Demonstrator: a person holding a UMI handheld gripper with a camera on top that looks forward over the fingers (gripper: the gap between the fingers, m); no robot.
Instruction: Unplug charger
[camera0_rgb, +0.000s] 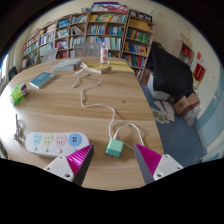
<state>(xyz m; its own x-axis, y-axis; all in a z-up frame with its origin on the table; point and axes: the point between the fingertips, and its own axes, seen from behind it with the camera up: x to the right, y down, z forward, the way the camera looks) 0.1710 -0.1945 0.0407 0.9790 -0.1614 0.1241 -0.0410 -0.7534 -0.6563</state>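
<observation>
A teal charger (115, 148) lies on the wooden table (70, 105) just ahead of my fingers, between their tips. Its white cable (98, 108) runs from it away across the table toward the far side. A white power strip (54, 142) with coloured sockets lies to the left of the charger, beside my left finger. The charger sits apart from the strip. My gripper (114, 155) is open, with the magenta pads (79, 155) spread wide on either side of the charger and not touching it.
A blue book (42, 79) and a green object (19, 95) lie at the table's left. A pink bottle (104, 54) stands at the far end. Bookshelves (90, 35) line the back wall. A dark chair (170, 70) and boxes stand to the right.
</observation>
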